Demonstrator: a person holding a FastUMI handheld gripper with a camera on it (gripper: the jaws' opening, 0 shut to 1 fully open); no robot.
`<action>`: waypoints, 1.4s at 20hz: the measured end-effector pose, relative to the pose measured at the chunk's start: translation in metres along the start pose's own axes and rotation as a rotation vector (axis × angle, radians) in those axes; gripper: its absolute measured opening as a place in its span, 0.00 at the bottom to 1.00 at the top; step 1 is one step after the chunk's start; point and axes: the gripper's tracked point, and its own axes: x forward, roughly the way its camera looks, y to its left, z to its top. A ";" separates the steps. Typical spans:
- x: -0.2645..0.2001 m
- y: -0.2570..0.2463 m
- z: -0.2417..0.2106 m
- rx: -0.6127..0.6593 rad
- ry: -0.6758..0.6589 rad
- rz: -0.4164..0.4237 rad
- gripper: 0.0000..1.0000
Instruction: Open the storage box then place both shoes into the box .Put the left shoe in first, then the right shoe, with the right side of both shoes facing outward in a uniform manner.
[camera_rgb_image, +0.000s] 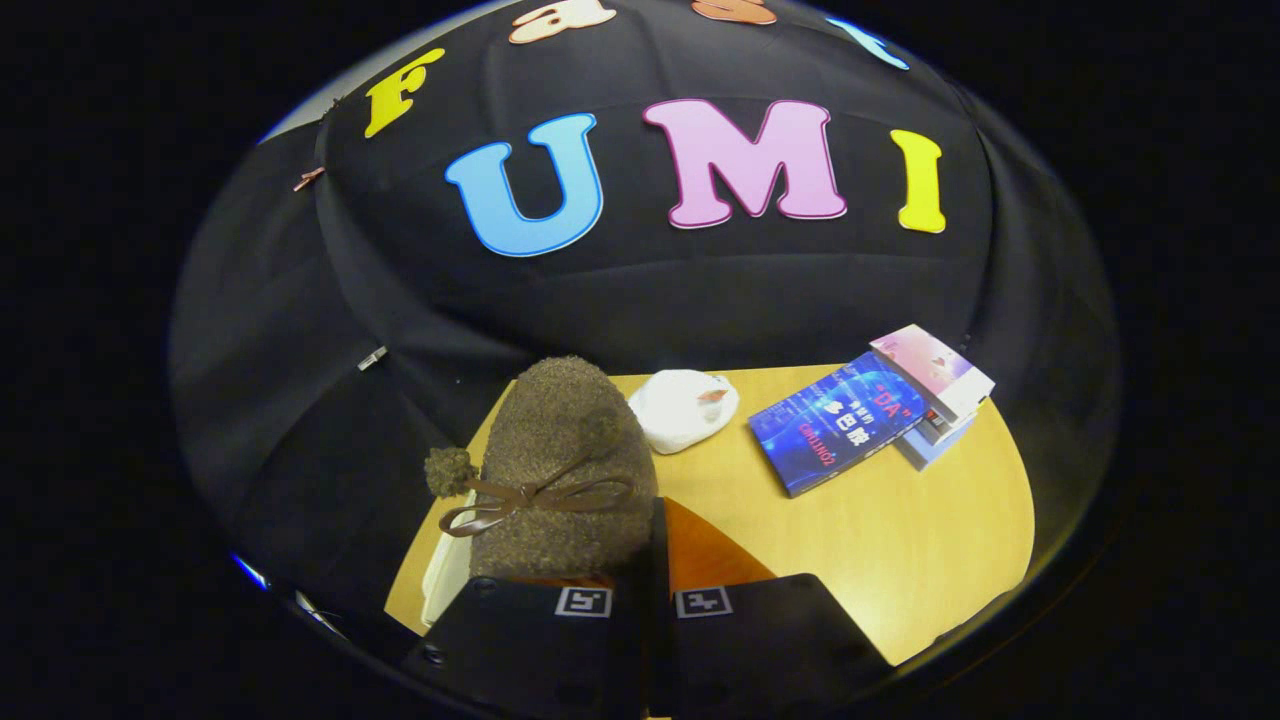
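Observation:
A brown fuzzy shoe (565, 460) with a thin brown bow and a pom-pom hangs just ahead of my fingers, toe pointing away. My gripper (645, 600) is shut on the shoe's rear edge, a dark strip of which stands between the two fingers. Beneath the shoe's left side, the pale rim of the storage box (447, 575) peeks out; the shoe hides most of the box. An orange-brown surface (710, 555) shows just beyond the right finger; I cannot tell whether it belongs to the shoe or the box.
On the wooden table (900, 540), beyond the shoe, lies a white crumpled object (685, 408). Further right a blue book (835, 420) leans on a pink-and-white book (935, 372). Black cloth walls stand behind and to the left.

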 end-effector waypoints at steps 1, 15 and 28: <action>0.004 0.016 -0.003 0.000 0.011 0.018 0.09; 0.088 0.040 -0.131 -0.217 0.258 -0.286 0.09; 0.097 0.069 -0.146 -0.150 0.285 -0.175 0.68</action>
